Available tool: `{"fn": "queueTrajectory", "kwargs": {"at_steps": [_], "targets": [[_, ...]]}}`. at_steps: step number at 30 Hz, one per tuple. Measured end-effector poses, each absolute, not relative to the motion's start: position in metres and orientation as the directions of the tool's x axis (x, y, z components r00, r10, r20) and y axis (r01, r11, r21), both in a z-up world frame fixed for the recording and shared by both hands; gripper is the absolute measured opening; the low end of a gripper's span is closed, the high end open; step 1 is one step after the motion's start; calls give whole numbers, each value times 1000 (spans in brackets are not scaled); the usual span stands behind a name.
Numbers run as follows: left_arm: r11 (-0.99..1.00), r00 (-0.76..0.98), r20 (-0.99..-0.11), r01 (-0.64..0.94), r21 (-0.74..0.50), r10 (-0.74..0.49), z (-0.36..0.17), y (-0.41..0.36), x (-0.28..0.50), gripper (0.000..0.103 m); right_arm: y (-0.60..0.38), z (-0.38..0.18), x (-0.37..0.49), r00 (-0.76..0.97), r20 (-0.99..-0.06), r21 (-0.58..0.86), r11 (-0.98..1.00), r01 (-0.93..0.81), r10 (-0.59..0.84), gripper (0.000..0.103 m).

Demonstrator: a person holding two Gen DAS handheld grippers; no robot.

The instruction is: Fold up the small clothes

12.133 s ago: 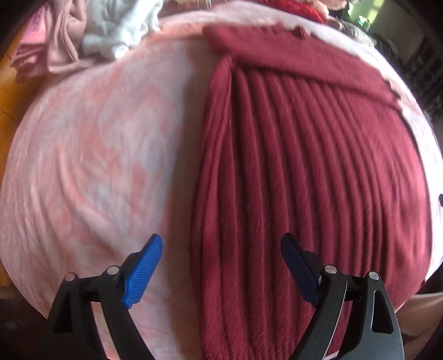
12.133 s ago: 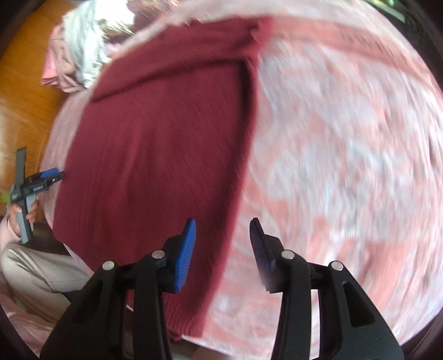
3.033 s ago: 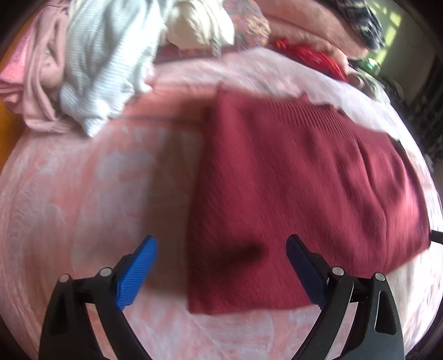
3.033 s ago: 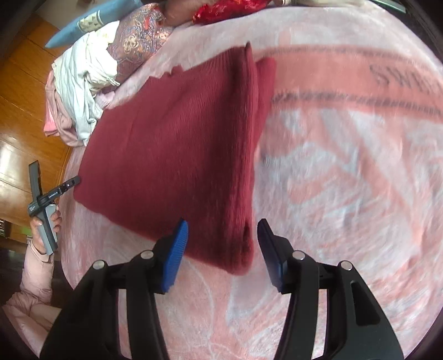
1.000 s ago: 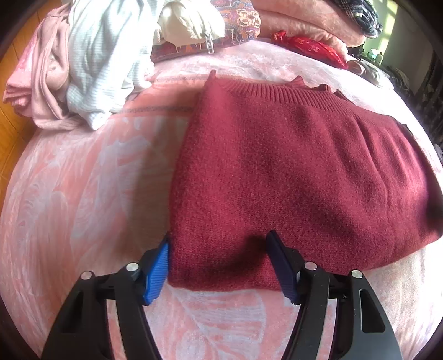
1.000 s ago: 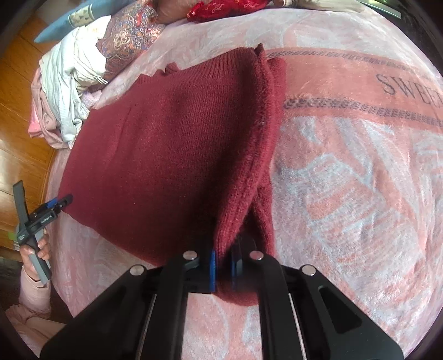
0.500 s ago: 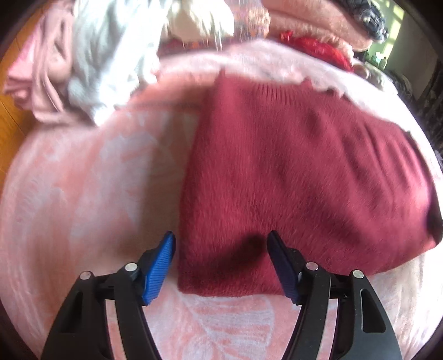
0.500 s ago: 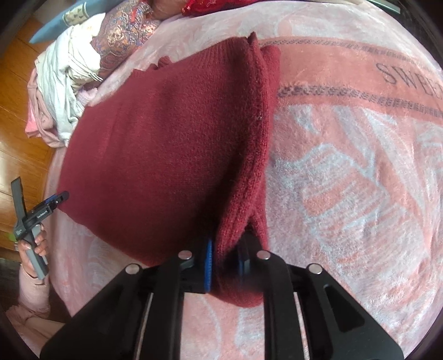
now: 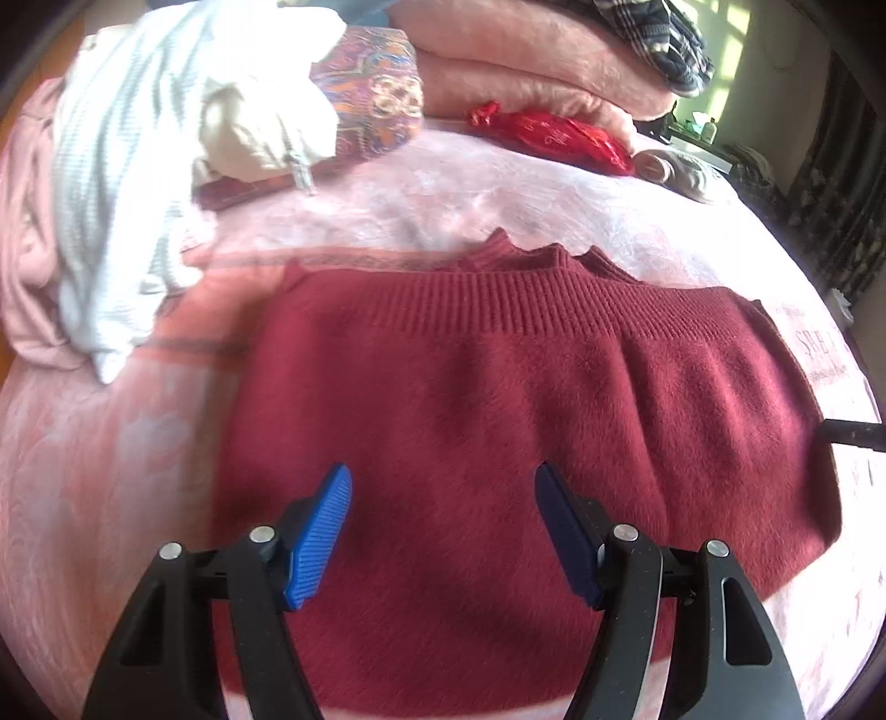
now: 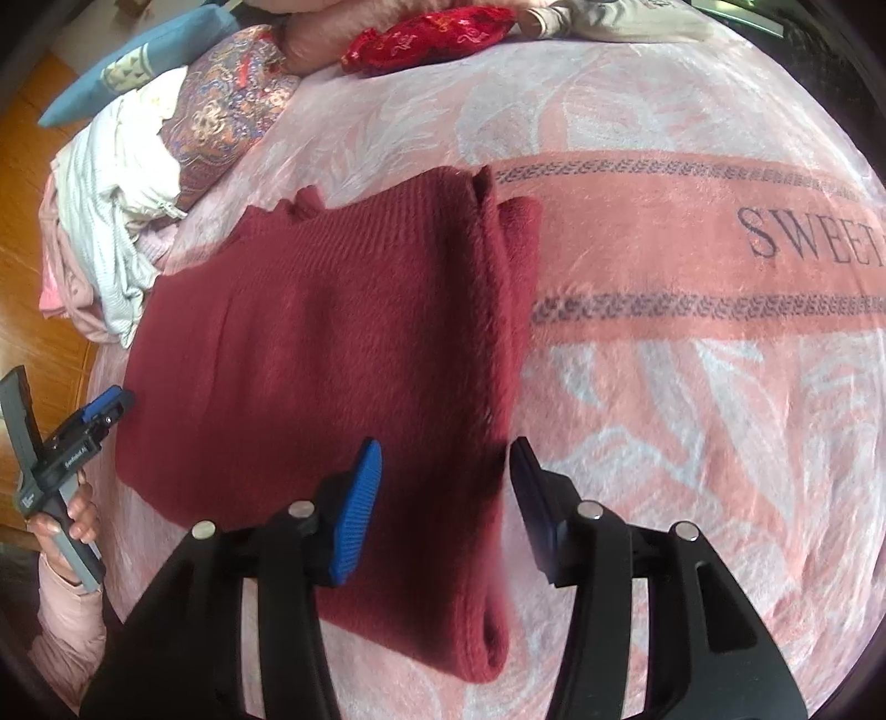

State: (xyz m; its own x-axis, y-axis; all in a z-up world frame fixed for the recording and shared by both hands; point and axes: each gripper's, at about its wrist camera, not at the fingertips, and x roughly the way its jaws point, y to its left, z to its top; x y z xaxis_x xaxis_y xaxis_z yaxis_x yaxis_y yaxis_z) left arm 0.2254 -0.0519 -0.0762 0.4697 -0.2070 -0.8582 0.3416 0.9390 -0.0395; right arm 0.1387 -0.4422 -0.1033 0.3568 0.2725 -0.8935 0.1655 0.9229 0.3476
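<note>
Both the left gripper [image 9: 443,531] and right gripper [image 10: 446,507] hover wide open, empty, over the folded maroon sweater [image 9: 498,415]; best to pat edges square, probably

Paisley cushion [image 10: 221,105], red pouch [image 10: 426,36], perhaps satin.

I see the dark red knit sweater [image 9: 498,410] folded into a flat rectangle on the pink blanket [image 10: 692,387], ribbed hem toward the blanket's far edge

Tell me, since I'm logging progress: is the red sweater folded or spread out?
Folded: the red sweater lies as a compact rectangle with doubled layers along its right edge.
</note>
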Motion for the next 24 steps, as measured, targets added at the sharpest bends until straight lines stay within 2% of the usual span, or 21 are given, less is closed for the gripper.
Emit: {"fn": "queueTrajectory", "kwargs": {"at_steps": [4,5,6,10,13,14,15,24], "targets": [[939,438,-874,338,-59,-212,-91,-58,236,69,-458,-116,149,342,-898,362,908,210,278,52],[939,426,-879,337,-67,-215,-94,-59,238,69,-460,-119,150,336,-901,359,908,217,275,54],[940,415,-884,334,-73,-216,-99,-58,240,69,-464,-125,152,327,-901,368,903,223,286,61],[939,413,-886,338,-65,-210,-108,-58,238,69,-474,-140,152,319,-885,422,875,236,340,63],[937,425,-882,345,-49,-203,-108,-59,235,69,-478,-143,149,333,-864,461,858,225,377,57],[937,427,-881,348,-46,-202,-108,-59,234,69,-479,-144,148,340,-849,490,844,218,405,46],[936,429,-880,350,-44,-202,-109,-59,233,69,-479,-144,146,345,-819,543,814,206,459,21],[934,429,-877,353,-59,-218,-108,-56,233,69,-477,-146,147,353,-810,561,794,236,468,19]]}}
